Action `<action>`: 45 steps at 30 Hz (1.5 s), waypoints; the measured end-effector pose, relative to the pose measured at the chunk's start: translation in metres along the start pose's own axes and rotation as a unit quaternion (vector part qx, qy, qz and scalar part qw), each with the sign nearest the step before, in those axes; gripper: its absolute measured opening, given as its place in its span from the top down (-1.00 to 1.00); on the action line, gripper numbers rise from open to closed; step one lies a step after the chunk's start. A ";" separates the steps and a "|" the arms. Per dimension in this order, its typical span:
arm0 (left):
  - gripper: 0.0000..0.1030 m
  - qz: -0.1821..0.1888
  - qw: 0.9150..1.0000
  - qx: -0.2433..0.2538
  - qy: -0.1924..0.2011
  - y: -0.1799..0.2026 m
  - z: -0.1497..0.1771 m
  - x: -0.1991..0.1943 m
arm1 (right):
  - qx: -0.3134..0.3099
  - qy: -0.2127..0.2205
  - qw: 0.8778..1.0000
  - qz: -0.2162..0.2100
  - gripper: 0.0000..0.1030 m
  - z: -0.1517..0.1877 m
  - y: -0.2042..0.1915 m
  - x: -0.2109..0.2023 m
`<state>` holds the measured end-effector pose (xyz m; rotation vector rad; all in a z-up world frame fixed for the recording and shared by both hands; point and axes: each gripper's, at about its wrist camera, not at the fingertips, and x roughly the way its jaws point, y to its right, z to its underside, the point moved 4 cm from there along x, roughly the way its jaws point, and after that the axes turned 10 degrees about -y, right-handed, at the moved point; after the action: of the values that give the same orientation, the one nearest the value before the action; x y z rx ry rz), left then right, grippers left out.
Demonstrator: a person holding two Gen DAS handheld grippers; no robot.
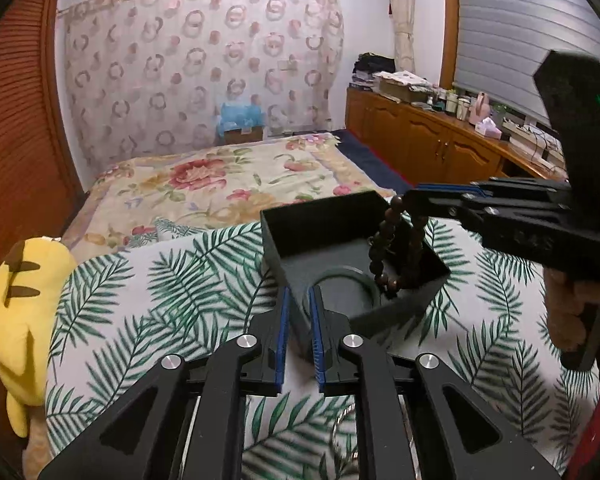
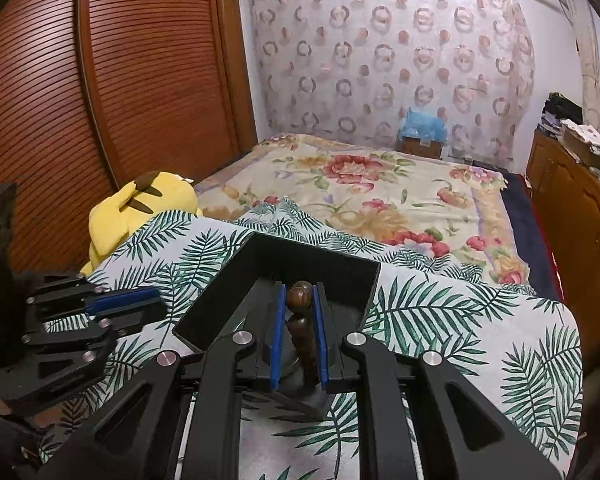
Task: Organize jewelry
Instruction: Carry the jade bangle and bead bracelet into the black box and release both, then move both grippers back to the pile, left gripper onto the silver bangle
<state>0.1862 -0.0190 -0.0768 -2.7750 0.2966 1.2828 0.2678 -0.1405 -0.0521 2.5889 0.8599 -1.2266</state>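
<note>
Here, your right gripper [image 2: 298, 332] pinches a wooden bead bracelet [image 1: 396, 252] w/ jaws nearly closed on the beads, dangling it over the black box [image 1: 320, 216]; lower beads reach the box's right-hand corner. A dark bangle [image 1: 340, 276] lies flat inside. Your left gripper [image 1: 299, 336] sits at the box's near edge, jaws a narrow gap apart, holding nothing. Box rests mid palm-print cloth [image 2: 480, 320]; yellow plush [image 2: 140, 208] by cloth's left edge.

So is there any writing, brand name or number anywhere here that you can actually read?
None is readable.
Cardboard box by the far wall: a pale label, too blurred to read.
Bottles on the wooden cabinet: too small to tell.
Black box, bead bracelet: no markings visible.
</note>
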 end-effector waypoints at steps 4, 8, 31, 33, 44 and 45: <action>0.52 0.004 1.000 0.001 -0.003 -0.003 0.011 -0.007 | 0.001 0.002 1.000 -0.007 0.69 -0.001 -0.002 -0.001; 0.26 0.008 1.000 0.004 -0.009 -0.001 0.023 -0.011 | -0.004 0.007 1.000 -0.005 0.65 0.003 -0.006 -0.008; -0.79 0.030 0.995 0.049 -0.085 0.027 0.070 0.017 | 0.029 -0.033 0.999 -0.009 0.29 0.163 -0.021 -0.056; -0.79 0.030 0.994 0.050 -0.095 0.028 0.071 0.022 | 0.034 -0.035 0.999 -0.008 0.29 0.172 -0.022 -0.060; -0.83 0.047 0.990 0.040 -0.125 0.029 0.068 0.037 | 0.049 -0.041 0.998 0.002 0.27 0.198 -0.020 -0.058; -0.83 0.050 0.990 0.040 -0.129 0.030 0.068 0.038 | 0.047 -0.037 0.998 0.005 0.27 0.197 -0.020 -0.059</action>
<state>0.1535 -0.0436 -0.1494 -2.5207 0.4605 1.5933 0.0963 -0.2217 -0.1349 2.5967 0.7943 -1.3823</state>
